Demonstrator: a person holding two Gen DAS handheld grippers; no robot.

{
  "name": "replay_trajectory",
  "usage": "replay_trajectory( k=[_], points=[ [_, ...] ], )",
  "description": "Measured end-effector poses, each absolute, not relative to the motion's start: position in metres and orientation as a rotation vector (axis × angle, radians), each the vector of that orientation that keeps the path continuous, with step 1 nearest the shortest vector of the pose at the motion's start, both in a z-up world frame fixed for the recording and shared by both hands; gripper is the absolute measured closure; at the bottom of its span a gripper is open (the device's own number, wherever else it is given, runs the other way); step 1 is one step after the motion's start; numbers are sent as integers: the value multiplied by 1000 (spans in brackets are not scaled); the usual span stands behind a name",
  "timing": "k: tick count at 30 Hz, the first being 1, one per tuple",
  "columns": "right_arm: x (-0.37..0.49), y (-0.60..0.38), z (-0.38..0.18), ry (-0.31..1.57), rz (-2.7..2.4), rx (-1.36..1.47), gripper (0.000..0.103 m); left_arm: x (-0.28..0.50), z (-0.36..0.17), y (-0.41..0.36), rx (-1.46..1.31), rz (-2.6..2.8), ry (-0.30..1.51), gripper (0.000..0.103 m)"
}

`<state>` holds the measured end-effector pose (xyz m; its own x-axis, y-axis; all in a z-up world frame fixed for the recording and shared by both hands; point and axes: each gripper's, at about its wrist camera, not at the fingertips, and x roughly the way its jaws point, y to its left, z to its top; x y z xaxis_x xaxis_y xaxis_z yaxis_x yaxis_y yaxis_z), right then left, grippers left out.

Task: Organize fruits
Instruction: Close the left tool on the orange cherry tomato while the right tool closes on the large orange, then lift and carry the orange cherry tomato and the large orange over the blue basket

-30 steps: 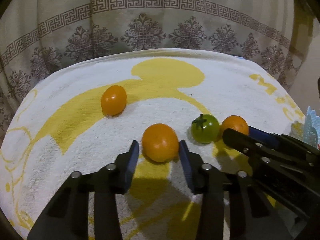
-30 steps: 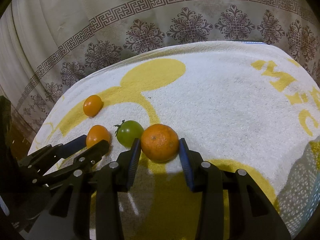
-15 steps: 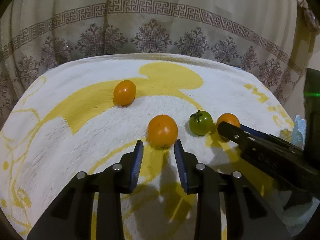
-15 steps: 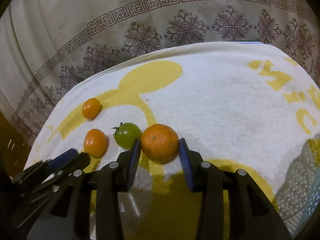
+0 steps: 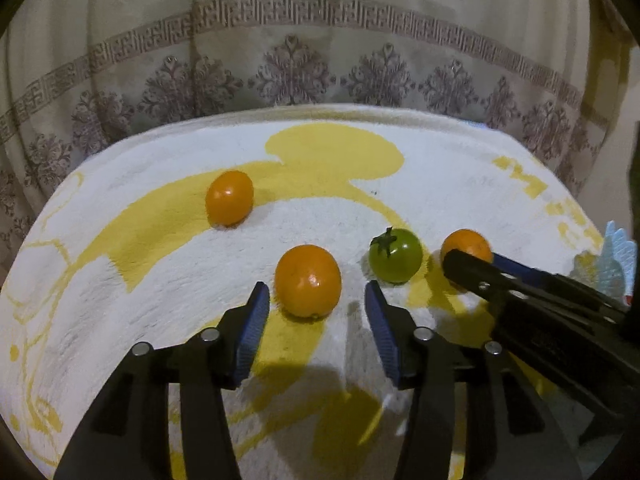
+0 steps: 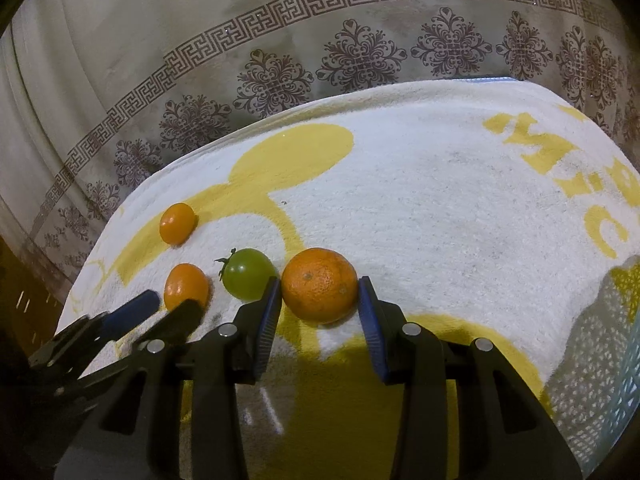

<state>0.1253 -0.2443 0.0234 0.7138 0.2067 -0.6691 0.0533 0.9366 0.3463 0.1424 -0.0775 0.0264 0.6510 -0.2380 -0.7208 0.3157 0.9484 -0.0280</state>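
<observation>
White-and-yellow towel (image 5: pixel 440 184) under everything — right gripper (image 6: pixel 319 304) clamps the mandarin (image 6: pixel 319 285); left gripper (image 5: pixel 312 312), jaws just opening, loosely straddles an orange tomato (image 5: pixel 308 280) — beside the green tomato (image 5: pixel 396 255).

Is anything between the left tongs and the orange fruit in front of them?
Nothing visible. The left tongs have just been opening, and the orange fruit lies on the towel just beyond their tips, pads clear of it. The green tomato sits off to the side.
</observation>
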Motion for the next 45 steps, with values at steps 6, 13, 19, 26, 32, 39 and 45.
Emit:
replay_trajectory(
  k=[6,13,19,26,32,39,45],
  points=[
    [126,-243,23,776,92,352,63,154,22,-68,54,-302,830,68],
    [125,-243,24,768,86,354,63,143,27,-62,28,-320,811,68],
    [117,-243,38,733,80,350,63,125,51,-55,22,-297,733,68],
    [91,-250,72,635,50,348,63,108,80,-50,30,-249,639,68],
    [63,-252,98,569,45,364,63,94,100,-50,18,-254,599,68],
    [34,-249,116,523,55,364,63,70,125,-57,14,-307,540,68],
    [10,-254,125,500,32,356,63,54,135,-66,24,-350,511,68]
  ],
)
